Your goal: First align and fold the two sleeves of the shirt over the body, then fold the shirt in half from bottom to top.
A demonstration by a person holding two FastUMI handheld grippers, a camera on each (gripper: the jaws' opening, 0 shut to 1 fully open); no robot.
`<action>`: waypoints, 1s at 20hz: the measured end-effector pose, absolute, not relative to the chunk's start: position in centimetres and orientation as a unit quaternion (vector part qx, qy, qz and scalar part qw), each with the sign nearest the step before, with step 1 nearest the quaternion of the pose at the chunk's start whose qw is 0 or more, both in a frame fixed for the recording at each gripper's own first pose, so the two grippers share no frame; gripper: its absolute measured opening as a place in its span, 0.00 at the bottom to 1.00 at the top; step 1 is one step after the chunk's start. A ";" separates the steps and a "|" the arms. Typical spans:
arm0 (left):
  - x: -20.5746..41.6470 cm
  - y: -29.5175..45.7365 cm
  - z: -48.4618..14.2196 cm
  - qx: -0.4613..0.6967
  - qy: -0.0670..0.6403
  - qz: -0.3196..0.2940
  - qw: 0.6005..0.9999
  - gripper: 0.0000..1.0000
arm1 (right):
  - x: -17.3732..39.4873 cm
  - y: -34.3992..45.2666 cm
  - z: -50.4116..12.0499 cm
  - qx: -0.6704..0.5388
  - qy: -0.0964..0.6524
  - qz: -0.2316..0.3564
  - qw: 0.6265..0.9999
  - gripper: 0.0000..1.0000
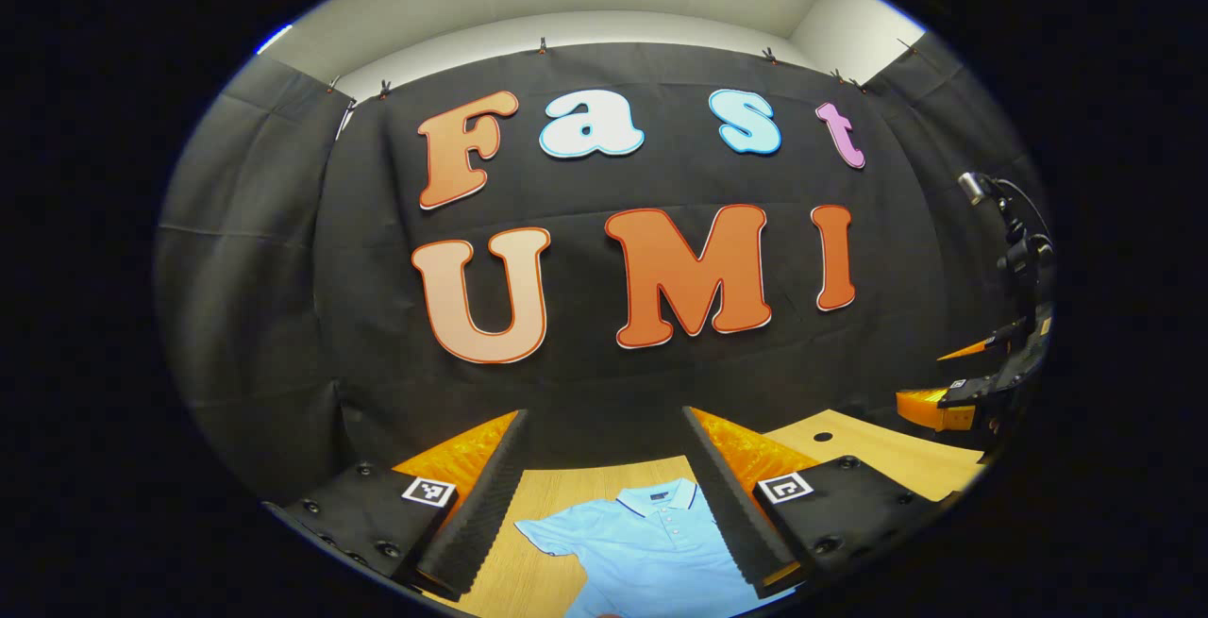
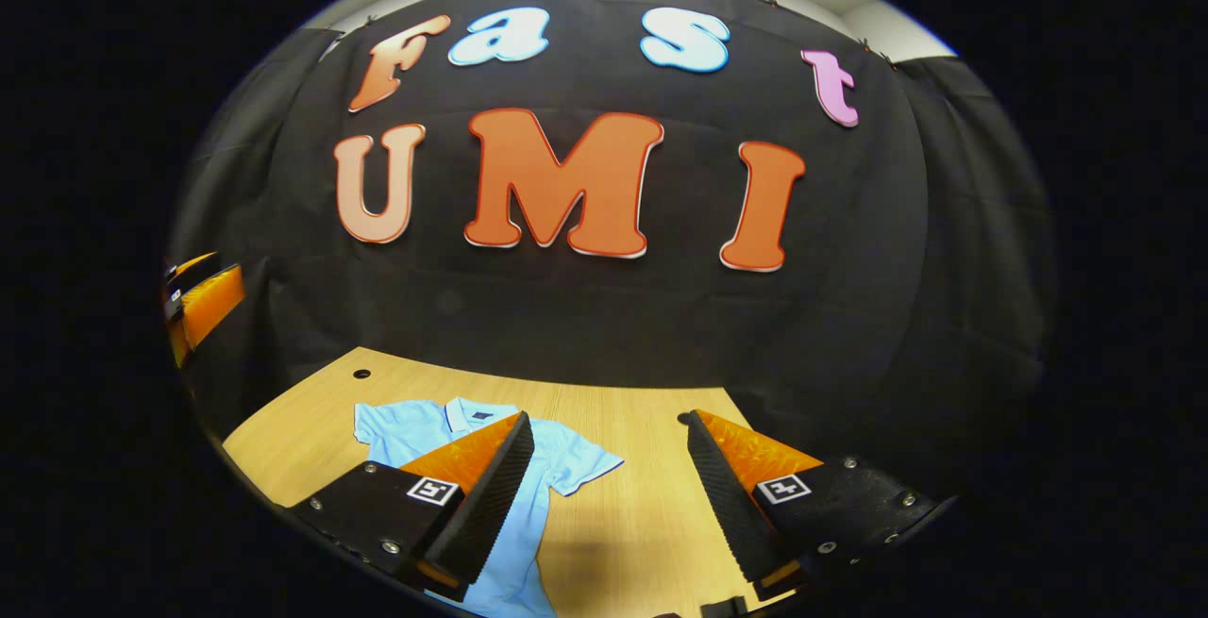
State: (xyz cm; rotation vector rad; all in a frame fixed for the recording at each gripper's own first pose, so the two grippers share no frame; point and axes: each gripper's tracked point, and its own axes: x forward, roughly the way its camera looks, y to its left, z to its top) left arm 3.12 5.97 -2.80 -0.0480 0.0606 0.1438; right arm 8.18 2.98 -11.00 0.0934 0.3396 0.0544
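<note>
The left gripper point(image 1: 604, 495) is hanging above the table point(image 1: 557, 491) with its jaws spread wide and nothing between them; neither finger is touching the shirt point(image 1: 651, 542). Through the gap the light blue polo is lying flat on the wooden top, collar toward the black cloth wall point(image 1: 604, 373), one short sleeve spread out to the side. Bare wood is showing beside that sleeve and between the collar and the wall. Off at the right edge of this view the other gripper is hovering above the table's corner.

The right gripper point(image 2: 609, 491) is likewise gaping wide, holding nothing and clear of the cloth. In its view the shirt point(image 2: 566, 453) is lying left of the gap, partly behind its left-hand finger, with a sleeve reaching onto bare table point(image 2: 642, 420). Open wood is running from there to the far edge by the wall point(image 2: 604, 316).
</note>
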 end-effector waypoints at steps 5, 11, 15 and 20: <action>4.9 9.5 -5.1 -0.035 0.029 0.044 0.998 1.00 | 11.1 5.2 -14.8 0.058 0.234 -0.020 0.970 0.99; 5.7 11.3 -7.8 -0.019 0.040 0.039 0.998 1.00 | 12.7 8.8 -19.7 0.056 0.330 -0.009 0.942 0.98; 6.0 11.3 -9.7 -0.007 0.060 0.062 0.996 1.00 | 15.3 9.6 -23.3 0.052 0.374 0.015 0.926 0.98; 6.1 10.4 -12.2 0.003 0.115 0.104 0.988 1.00 | 19.0 9.1 -29.8 0.037 0.452 0.032 0.890 0.98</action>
